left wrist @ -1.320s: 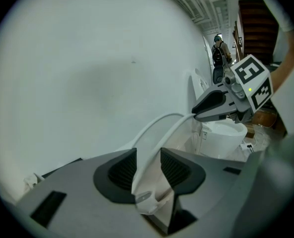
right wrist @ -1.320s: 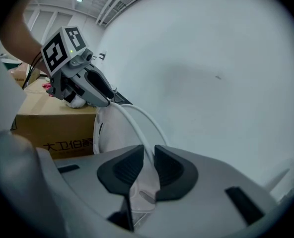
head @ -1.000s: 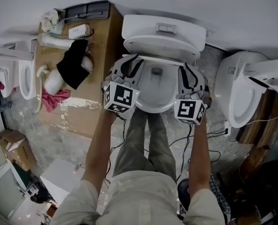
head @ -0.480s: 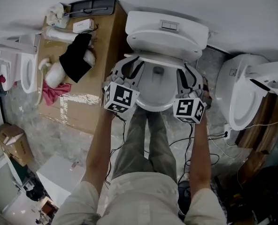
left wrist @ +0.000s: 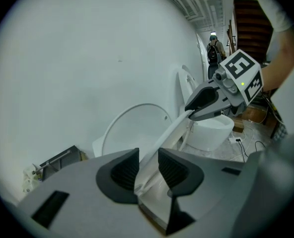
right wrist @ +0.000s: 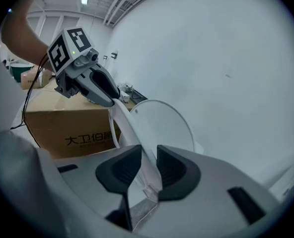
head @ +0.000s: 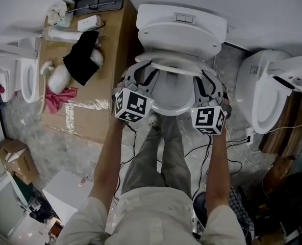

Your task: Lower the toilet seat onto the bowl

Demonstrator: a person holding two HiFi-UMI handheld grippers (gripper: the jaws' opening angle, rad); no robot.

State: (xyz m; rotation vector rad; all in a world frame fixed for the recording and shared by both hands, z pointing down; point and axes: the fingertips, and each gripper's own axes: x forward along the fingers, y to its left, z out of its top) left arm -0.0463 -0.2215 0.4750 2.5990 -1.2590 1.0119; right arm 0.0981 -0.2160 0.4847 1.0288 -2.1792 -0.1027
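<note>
Seat look: the white ring-shaped toilet seat [head: 167, 67] is thin, smooth plastic with a big hole in the middle.
Seat pose: it is tilted, part of the way down. Its back end sits low at the hinge and its front end is up in the air.
Seat place: it leans out over the white toilet bowl [head: 166, 111] and does not lie on it. It stands apart from the round white lid [head: 179, 39], which is up behind it.
Seat from the side: it shows as a thin slanted white strip [left wrist: 167, 130] [right wrist: 129, 128].
Bowl: it is white, round at the front and open on top.
</note>
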